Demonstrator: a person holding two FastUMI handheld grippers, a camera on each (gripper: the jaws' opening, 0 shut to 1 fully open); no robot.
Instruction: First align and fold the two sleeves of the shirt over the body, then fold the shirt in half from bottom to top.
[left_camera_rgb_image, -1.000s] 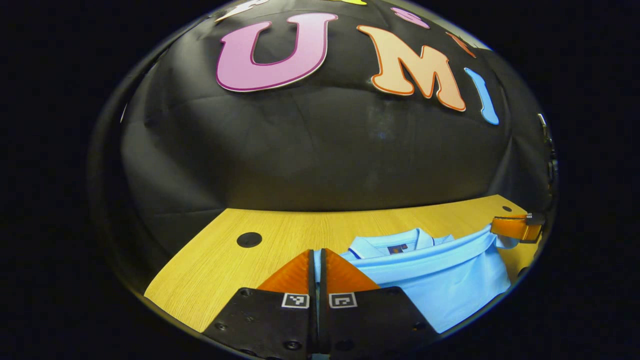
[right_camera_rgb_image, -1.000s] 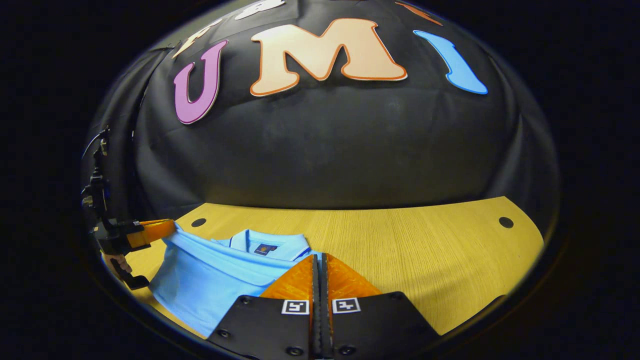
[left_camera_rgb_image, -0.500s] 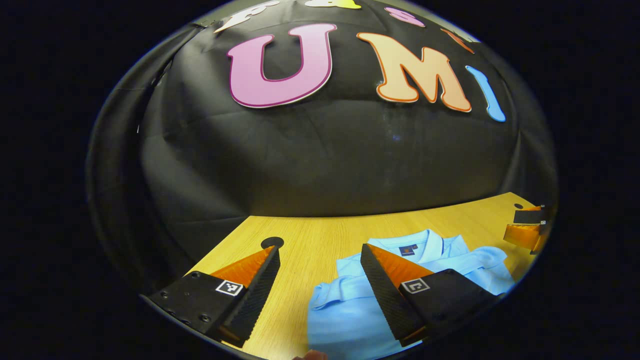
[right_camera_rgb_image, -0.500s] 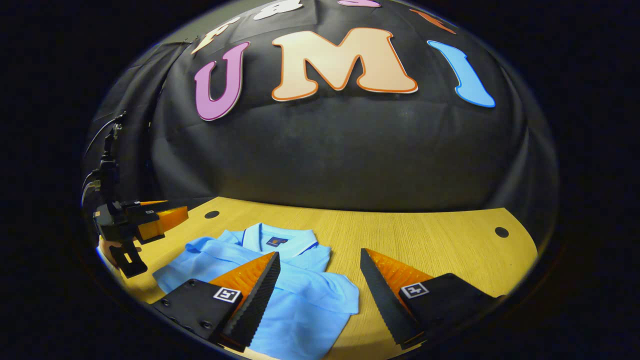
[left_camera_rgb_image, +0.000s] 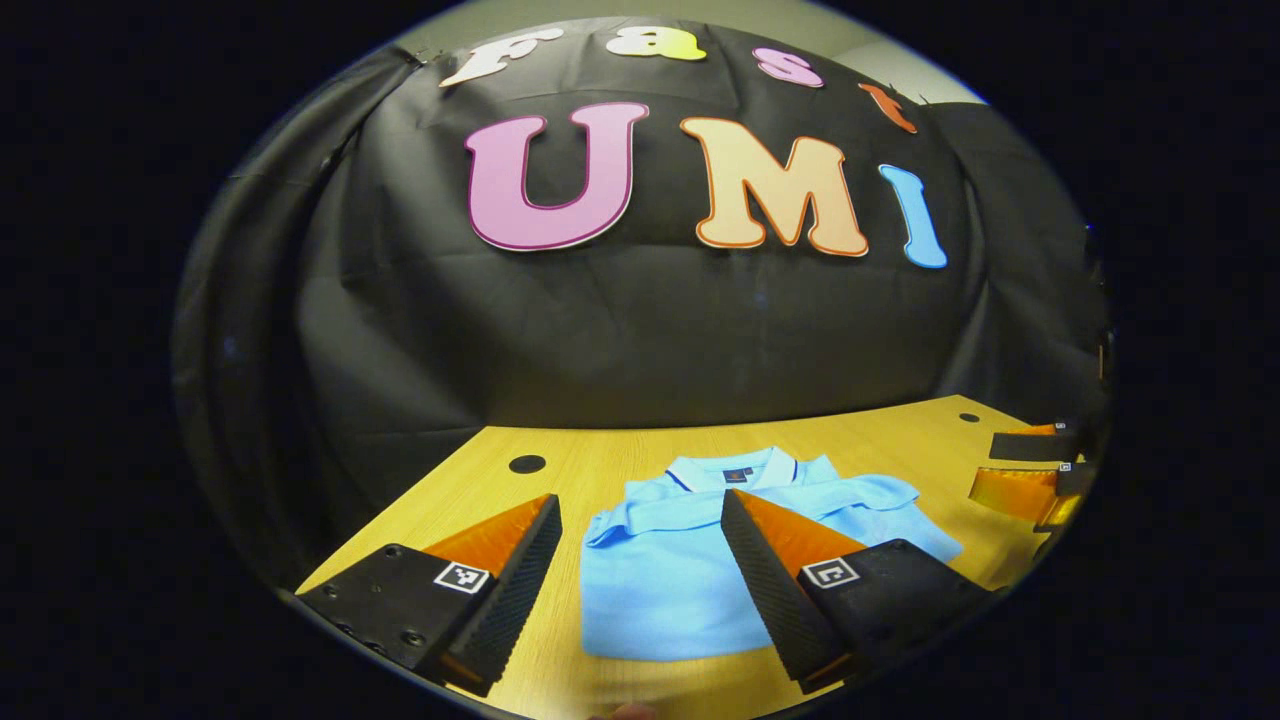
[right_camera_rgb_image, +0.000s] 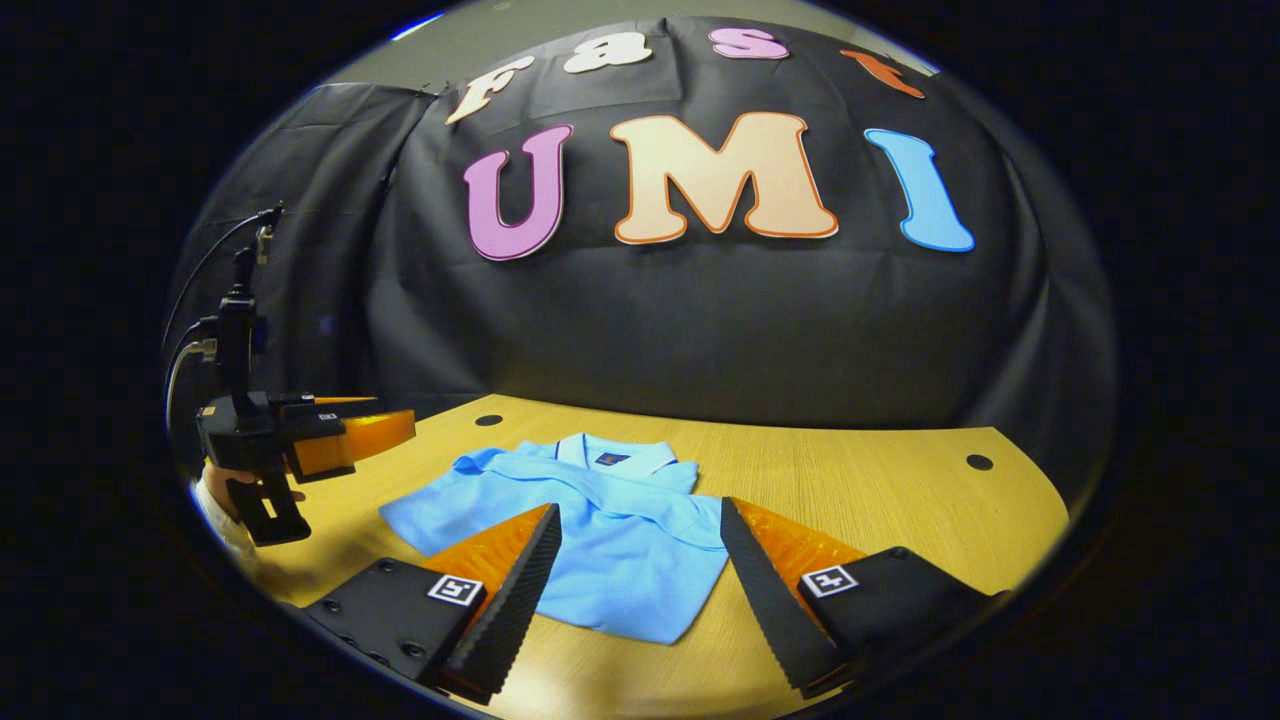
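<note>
Lying folded on the wooden table (right_camera_rgb_image: 880, 500), the light blue shirt (right_camera_rgb_image: 610, 540) is showing its collar toward the black cloth wall (right_camera_rgb_image: 700, 320), with the sleeves tucked over the body and the lower half brought up into a compact rectangle. In the left gripper view the left gripper (left_camera_rgb_image: 640, 590) is hovering above the near edge of the table, fingers spread wide and gripping nothing; the shirt (left_camera_rgb_image: 690, 560) is sitting at about 12 o'clock between them. In the right gripper view the right gripper (right_camera_rgb_image: 640, 590) is likewise spread and free of cloth, the shirt at 11 to 12 o'clock. The left gripper (right_camera_rgb_image: 350, 440) is appearing at 9 o'clock there, held in a hand (right_camera_rgb_image: 225, 485), apart from the shirt.
</note>
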